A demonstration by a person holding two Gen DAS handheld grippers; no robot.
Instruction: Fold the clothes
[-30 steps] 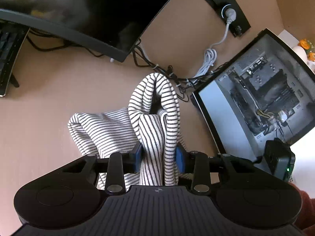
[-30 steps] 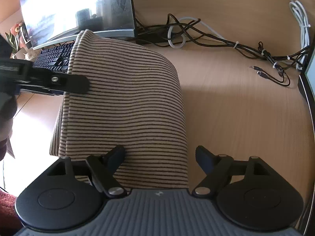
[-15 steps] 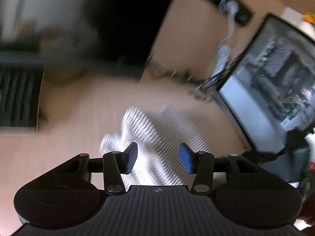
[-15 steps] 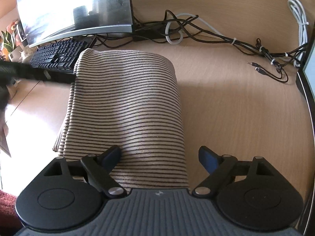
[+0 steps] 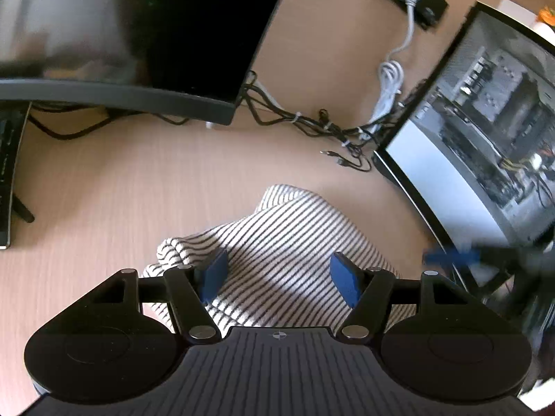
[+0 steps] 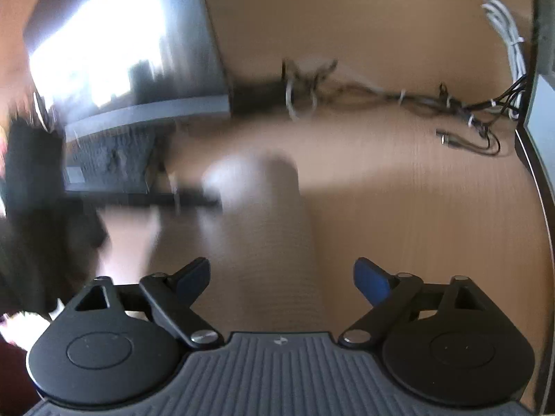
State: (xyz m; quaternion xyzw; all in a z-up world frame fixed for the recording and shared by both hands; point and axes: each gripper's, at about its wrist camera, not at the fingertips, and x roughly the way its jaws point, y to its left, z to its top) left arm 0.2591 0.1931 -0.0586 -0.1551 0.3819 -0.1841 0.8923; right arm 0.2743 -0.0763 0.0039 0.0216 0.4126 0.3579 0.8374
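Note:
A white garment with thin black stripes (image 5: 288,239) lies folded on the wooden desk (image 5: 121,187). My left gripper (image 5: 279,277) is open and empty just above its near part, blue pads on either side. In the right wrist view the garment (image 6: 274,242) is blurred by motion and lies ahead of my right gripper (image 6: 281,277), which is open and empty. The other gripper shows as a blurred dark shape at the left of the right wrist view (image 6: 45,201).
A curved monitor (image 5: 138,34) stands at the back of the desk with a keyboard (image 5: 7,173) at the left. A bundle of cables (image 5: 312,121) runs along the back. A glass-sided computer case (image 5: 485,121) stands at the right.
My left gripper let go of the raised fold and opened; the garment dropped flat onto the desk. Both grippers have pulled back, the right one moving fast.

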